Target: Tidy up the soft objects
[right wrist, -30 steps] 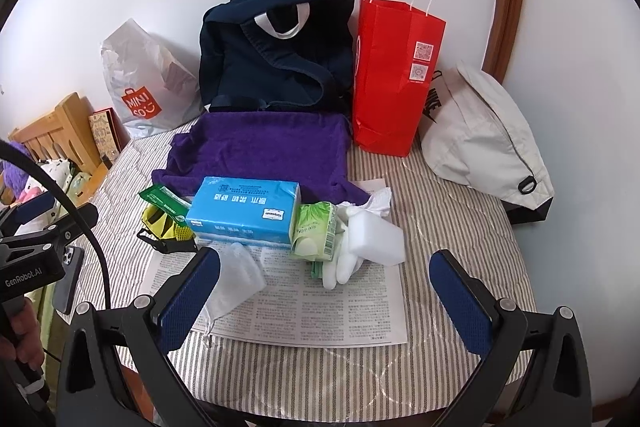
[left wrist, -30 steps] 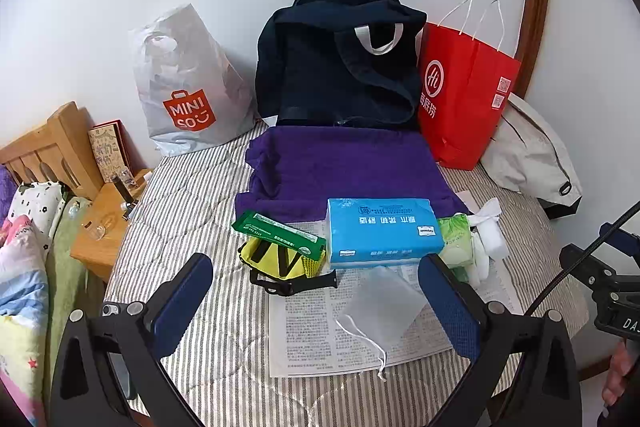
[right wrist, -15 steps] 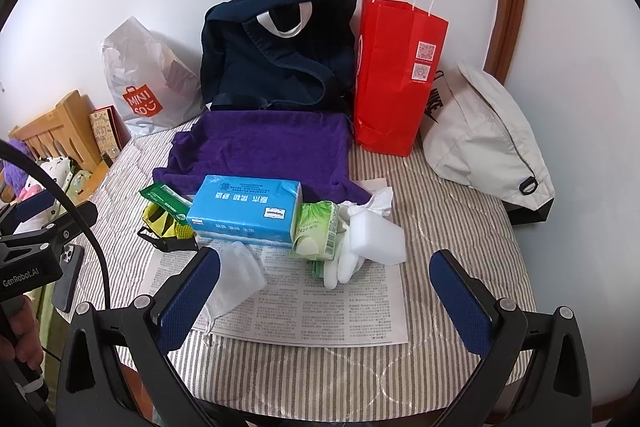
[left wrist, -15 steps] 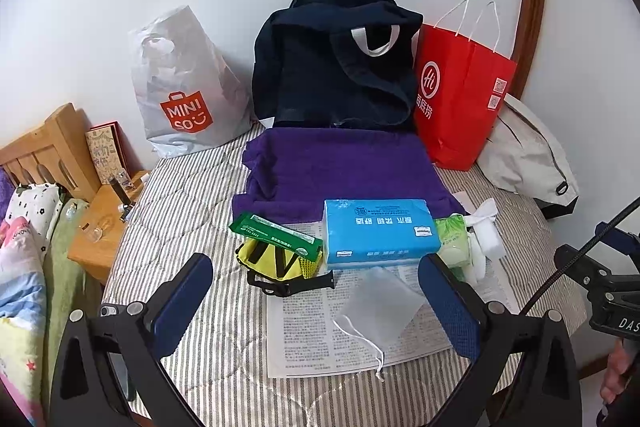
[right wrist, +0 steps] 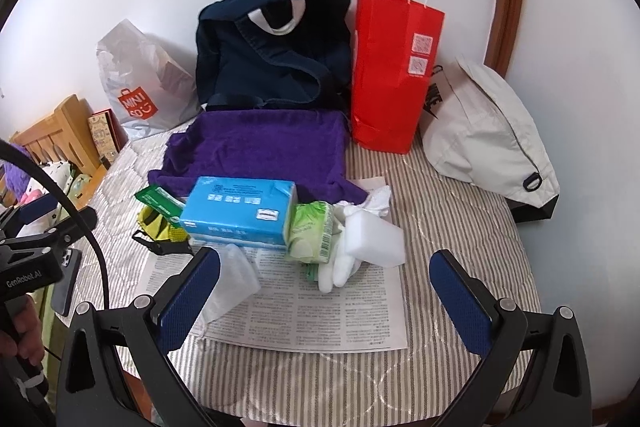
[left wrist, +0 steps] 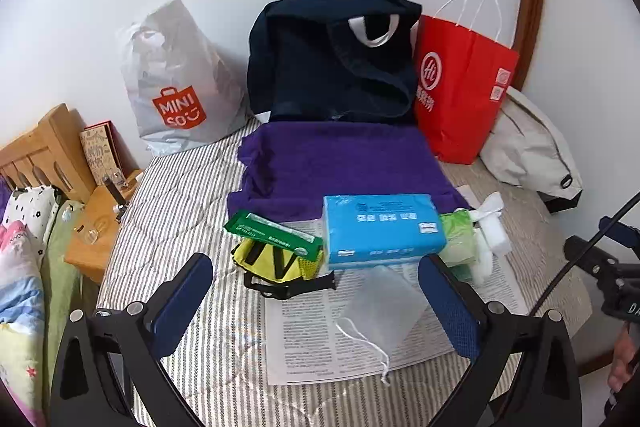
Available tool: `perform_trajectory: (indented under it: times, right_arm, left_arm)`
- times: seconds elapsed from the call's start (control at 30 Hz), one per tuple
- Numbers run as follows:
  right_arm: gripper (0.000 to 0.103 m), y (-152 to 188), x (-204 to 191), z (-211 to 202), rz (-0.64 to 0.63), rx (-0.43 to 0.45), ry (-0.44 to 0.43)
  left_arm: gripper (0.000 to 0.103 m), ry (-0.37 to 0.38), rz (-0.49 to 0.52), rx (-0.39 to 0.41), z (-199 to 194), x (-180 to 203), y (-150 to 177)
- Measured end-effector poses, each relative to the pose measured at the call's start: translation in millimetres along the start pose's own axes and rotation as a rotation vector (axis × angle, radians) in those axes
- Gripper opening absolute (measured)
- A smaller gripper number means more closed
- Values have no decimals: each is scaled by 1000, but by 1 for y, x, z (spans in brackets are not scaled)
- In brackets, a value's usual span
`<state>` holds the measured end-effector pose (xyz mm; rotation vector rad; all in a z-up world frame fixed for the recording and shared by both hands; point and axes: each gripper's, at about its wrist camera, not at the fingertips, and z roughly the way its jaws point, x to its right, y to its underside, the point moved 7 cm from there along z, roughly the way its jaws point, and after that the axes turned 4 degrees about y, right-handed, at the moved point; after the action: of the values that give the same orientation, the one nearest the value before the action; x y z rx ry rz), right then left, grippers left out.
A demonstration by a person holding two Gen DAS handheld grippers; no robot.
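Observation:
A purple towel (left wrist: 340, 163) (right wrist: 264, 151) lies on the striped quilt. In front of it sit a blue tissue pack (left wrist: 380, 227) (right wrist: 240, 211), a green tissue pack (right wrist: 312, 237), a white sponge block (right wrist: 374, 237), white gloves (right wrist: 336, 267), a green flat packet (left wrist: 272, 233) on a yellow-black pouch (left wrist: 272, 263), and a translucent drawstring pouch (left wrist: 380, 307) on a newspaper (right wrist: 320, 315). My left gripper (left wrist: 316, 299) and right gripper (right wrist: 326, 299) are open and empty, held above the near edge.
Against the wall stand a grey Miniso bag (left wrist: 176, 83), a navy tote bag (left wrist: 332, 55), a red paper bag (left wrist: 460, 87) and a beige drawstring bag (right wrist: 488, 135). A wooden headboard (left wrist: 40, 155) and bedside stand (left wrist: 96, 223) are at left.
Both grippers have shifted only slightly; the view has crept a little closer. Nothing on the bed has moved.

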<state>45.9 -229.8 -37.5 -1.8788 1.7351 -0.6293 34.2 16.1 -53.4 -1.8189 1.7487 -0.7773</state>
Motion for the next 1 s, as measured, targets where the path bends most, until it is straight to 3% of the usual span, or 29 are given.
perform_trajectory:
  times: [0.3, 0.63, 0.83, 1.0]
  right_arm:
    - [103, 15, 31, 41, 37, -46, 5]
    - [103, 27, 57, 95, 34, -80, 29]
    - [103, 26, 58, 131, 73, -112, -30]
    - [103, 22, 61, 162, 99, -157, -26]
  left_arm:
    - [103, -56, -67, -50, 25, -32, 9]
    - [103, -34, -128, -82, 53, -47, 16]
    - [103, -26, -128, -119, 71, -49, 23]
    - [103, -29, -131, -152, 85, -52, 28]
